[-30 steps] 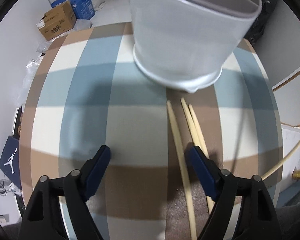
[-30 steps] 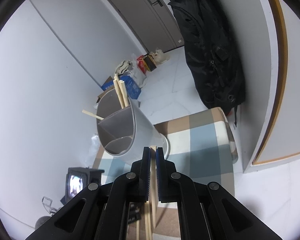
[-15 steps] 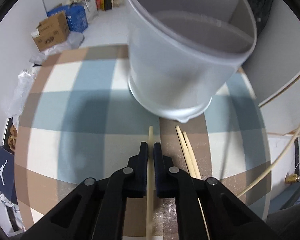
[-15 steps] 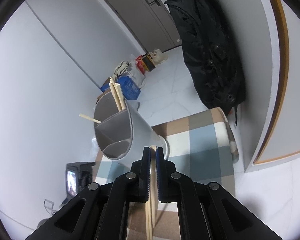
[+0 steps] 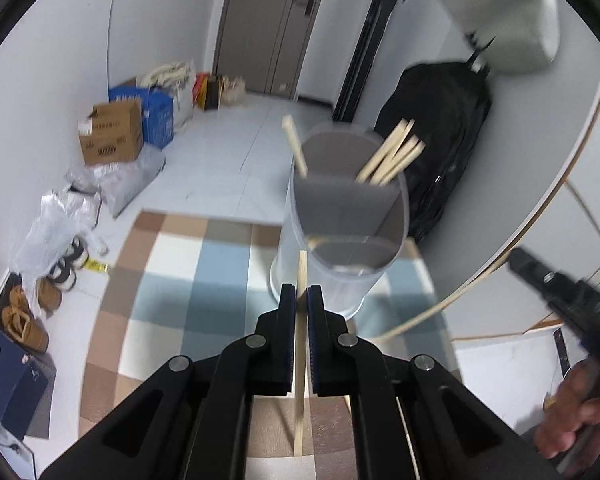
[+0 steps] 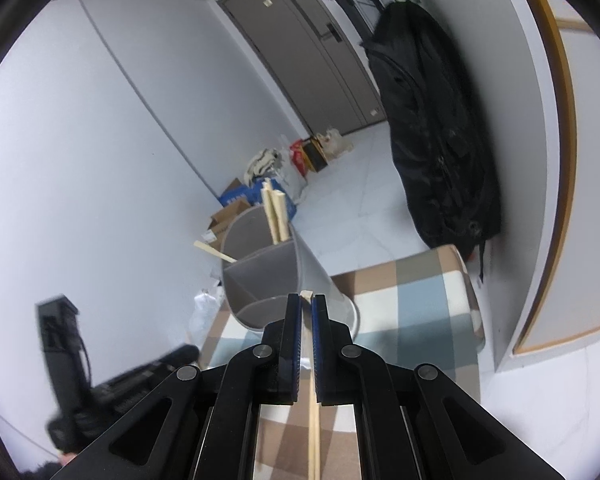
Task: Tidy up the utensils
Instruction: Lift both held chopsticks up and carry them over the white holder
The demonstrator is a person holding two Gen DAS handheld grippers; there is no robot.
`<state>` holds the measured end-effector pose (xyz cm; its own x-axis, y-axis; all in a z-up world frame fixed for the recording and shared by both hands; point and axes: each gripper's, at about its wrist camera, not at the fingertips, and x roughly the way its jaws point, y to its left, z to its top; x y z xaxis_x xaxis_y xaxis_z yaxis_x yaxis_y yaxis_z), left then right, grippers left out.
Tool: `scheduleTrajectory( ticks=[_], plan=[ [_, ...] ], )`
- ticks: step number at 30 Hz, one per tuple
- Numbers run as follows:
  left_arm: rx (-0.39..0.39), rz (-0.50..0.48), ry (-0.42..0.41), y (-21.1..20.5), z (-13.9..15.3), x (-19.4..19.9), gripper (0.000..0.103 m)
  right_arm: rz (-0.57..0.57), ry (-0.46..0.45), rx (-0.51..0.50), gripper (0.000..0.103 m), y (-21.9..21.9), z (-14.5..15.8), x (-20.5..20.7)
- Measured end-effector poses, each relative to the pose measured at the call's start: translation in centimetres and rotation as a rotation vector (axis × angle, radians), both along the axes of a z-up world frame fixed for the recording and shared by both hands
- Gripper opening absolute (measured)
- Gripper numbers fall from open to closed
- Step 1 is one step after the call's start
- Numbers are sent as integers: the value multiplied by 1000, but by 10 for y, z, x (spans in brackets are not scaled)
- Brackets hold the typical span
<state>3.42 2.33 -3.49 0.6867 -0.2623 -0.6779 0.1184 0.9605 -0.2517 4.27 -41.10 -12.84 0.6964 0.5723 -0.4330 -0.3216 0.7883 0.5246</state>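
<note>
A grey divided utensil holder (image 5: 342, 240) stands on a checkered cloth (image 5: 188, 280) and holds several wooden chopsticks (image 5: 392, 156). My left gripper (image 5: 301, 300) is shut on a single chopstick (image 5: 300, 360), held raised just in front of the holder's rim. My right gripper (image 6: 307, 312) is shut on another chopstick (image 6: 314, 412), its tip near the holder (image 6: 268, 276), which shows to the upper left in the right wrist view. The right gripper's body (image 5: 560, 300) shows at the right in the left wrist view.
A black bag (image 5: 440, 140) hangs against the wall behind the holder. Cardboard and blue boxes (image 5: 116, 132), plastic bags and shoes (image 5: 24, 316) lie on the floor to the left. A curved white panel (image 5: 540, 200) stands to the right.
My left gripper closed on a chopstick lying on the cloth and lifted it up toward the holder. My right gripper kept its chopstick and rose slightly.
</note>
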Motion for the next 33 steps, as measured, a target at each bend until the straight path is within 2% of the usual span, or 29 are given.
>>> scheduleTrajectory(
  ticks=[11, 18, 21, 23, 25, 28, 30, 33],
  plan=[
    [9, -53, -89, 8, 24, 5, 2, 44, -108, -52, 1, 25, 20, -19],
    [-3, -94, -99, 4, 32, -7, 2, 42, 35, -67, 4, 15, -6, 2],
    [-22, -105, -91, 8, 29, -9, 2, 118, 126, -130, 4, 15, -18, 22],
    [-28, -110, -92, 9, 29, -10, 2, 193, 166, -225, 4, 21, -29, 29],
    [-32, -111, -88, 11, 28, -10, 2, 267, 207, -362, 9, 26, -47, 35],
    [-43, -119, -79, 13, 24, -10, 2, 329, 268, -495, 16, 29, -78, 41],
    [-48, -127, -72, 14, 22, -9, 2, 374, 302, -530, 16, 30, -94, 42],
    [-49, -131, -74, 15, 21, -10, 2, 424, 295, -543, 16, 35, -105, 40]
  ],
)
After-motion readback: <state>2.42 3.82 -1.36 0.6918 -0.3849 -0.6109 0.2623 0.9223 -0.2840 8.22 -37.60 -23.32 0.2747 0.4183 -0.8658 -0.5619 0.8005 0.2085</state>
